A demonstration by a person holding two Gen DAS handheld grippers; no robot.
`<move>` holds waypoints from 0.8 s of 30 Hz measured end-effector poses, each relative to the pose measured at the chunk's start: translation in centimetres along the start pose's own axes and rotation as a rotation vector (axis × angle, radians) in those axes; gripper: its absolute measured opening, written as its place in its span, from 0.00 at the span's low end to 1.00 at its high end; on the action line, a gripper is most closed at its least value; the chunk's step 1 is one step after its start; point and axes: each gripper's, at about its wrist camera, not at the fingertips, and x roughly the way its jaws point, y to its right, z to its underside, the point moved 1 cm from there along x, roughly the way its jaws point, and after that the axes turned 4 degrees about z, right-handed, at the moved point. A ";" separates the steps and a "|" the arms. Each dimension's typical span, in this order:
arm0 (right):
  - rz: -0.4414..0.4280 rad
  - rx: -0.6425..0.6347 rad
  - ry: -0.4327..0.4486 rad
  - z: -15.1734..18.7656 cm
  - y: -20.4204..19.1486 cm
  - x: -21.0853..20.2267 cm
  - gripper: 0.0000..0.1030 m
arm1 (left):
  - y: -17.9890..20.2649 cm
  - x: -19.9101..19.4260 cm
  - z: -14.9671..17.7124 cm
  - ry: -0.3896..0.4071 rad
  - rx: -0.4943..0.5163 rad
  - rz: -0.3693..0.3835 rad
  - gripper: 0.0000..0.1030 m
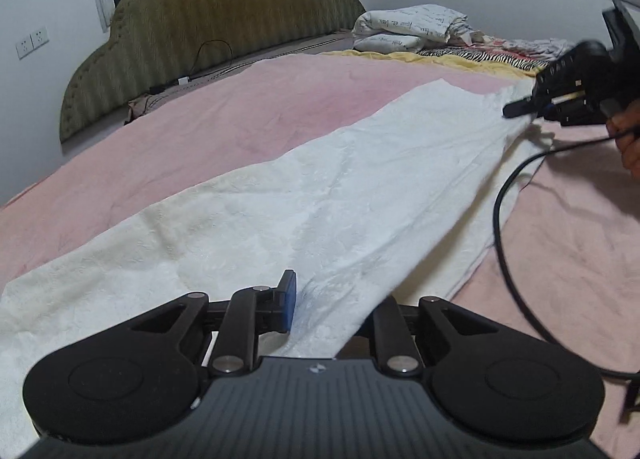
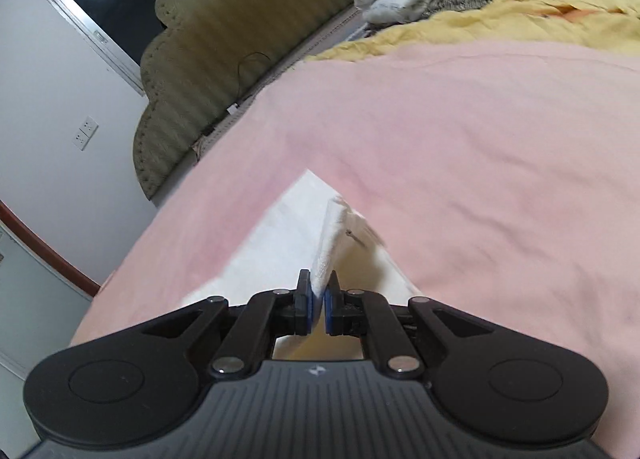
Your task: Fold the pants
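White pants lie stretched in a long band across the pink blanket, running from the near edge to the far right. My left gripper is shut on the near end; cloth drapes over its right finger and hides it, while the left blue pad shows. At the far end, my right gripper pinches the pants, with a hand behind it. In the right wrist view the right gripper is shut on a folded white edge of the pants, lifted off the blanket.
An olive padded headboard stands at the back left. Folded printed bedding and a yellow cloth lie at the far side. A black cable loops over the blanket at the right. Wall sockets sit on the left.
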 end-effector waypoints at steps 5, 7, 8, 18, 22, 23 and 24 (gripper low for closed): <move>0.024 -0.044 0.009 1.3 0.6 -1.9 0.07 | 0.2 -0.3 0.7 -0.014 0.022 0.002 0.20; 0.053 -0.059 -0.009 1.6 1.1 -1.3 0.07 | 0.7 -0.6 1.1 -0.010 0.042 -0.007 0.21; 0.049 -0.045 -0.015 1.6 1.3 -1.1 0.08 | 0.8 -0.8 1.1 -0.013 0.044 -0.003 0.26; 0.307 -0.238 0.213 -0.1 -1.4 -6.8 0.20 | -1.6 -6.1 0.1 0.072 -0.094 0.241 0.61; 0.165 -0.466 0.122 -1.4 -6.9 -3.7 0.30 | -3.4 -5.0 -1.4 0.114 -0.164 0.068 0.73; 0.107 -0.507 0.087 -1.4 -8.1 -2.1 0.39 | -3.7 -4.1 -1.4 0.085 -0.168 0.034 0.73; 0.075 -0.543 0.065 -1.2 -9.0 -0.6 0.43 | -4.0 -2.9 -1.3 0.027 -0.174 0.016 0.73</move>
